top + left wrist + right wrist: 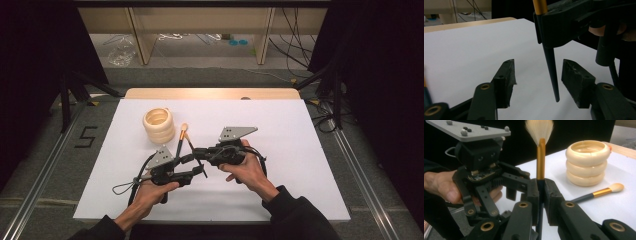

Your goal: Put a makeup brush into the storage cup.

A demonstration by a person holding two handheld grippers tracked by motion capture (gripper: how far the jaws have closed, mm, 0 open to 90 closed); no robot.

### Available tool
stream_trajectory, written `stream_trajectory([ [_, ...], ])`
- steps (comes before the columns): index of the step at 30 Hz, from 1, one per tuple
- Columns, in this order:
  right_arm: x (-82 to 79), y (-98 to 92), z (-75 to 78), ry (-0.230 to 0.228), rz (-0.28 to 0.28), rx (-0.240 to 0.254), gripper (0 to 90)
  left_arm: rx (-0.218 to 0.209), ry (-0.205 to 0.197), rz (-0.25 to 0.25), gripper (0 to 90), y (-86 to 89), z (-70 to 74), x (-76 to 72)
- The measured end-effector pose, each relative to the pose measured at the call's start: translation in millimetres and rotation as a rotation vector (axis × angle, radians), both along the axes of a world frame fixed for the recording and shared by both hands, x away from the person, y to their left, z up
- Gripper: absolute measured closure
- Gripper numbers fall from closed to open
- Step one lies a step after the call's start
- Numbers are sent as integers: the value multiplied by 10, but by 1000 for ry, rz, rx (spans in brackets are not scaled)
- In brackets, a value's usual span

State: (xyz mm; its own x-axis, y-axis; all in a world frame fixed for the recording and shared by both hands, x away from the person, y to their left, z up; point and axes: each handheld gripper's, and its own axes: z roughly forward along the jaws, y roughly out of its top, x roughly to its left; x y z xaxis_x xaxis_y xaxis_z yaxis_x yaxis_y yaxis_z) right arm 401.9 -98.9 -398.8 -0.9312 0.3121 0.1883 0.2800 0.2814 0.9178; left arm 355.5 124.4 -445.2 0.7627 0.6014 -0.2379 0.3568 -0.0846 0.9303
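Observation:
My right gripper [541,187] is shut on a makeup brush [540,160] with a gold ferrule. It holds the brush upright, white bristles on top. The brush's dark tapered handle end [552,72] hangs between the jaws of my left gripper [540,75], which stand open and apart from the handle on both sides. In the high view the two grippers meet nose to nose at mid-table, left gripper [199,173] below right gripper [197,152], with the held brush [192,145] slanting between them. A second brush [599,192] lies flat on the white sheet.
A cream holder of stacked rings [159,125] stands at the back left, and the lying brush [180,140] is just to its right. A white sheet [300,150] covers the wooden table. Cables trail from both grippers toward the front edge.

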Motion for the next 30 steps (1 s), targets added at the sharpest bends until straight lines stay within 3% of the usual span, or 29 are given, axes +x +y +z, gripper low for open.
stream_trajectory([
  [3,-21,22,-4,22,13,14,846,-12,-9,-20,491,15,13,14],
  [5,-21,22,-4,18,15,7,846,-32,11,-7,514,15,20,3],
  [9,-19,36,-14,2,18,18,846,-38,8,-20,569,33,32,13],
  [11,-30,39,-11,23,21,10,846,-46,11,-16,602,38,37,10],
  [20,-39,49,-16,25,27,7,846,-55,-3,-50,713,57,51,21],
  [21,-39,49,-14,25,27,7,846,-64,13,-40,725,54,51,10],
  [28,-33,43,-14,5,27,5,846,-68,11,-50,790,70,65,11],
  [30,-38,42,-13,23,27,0,846,-77,16,-54,808,70,63,13],
])
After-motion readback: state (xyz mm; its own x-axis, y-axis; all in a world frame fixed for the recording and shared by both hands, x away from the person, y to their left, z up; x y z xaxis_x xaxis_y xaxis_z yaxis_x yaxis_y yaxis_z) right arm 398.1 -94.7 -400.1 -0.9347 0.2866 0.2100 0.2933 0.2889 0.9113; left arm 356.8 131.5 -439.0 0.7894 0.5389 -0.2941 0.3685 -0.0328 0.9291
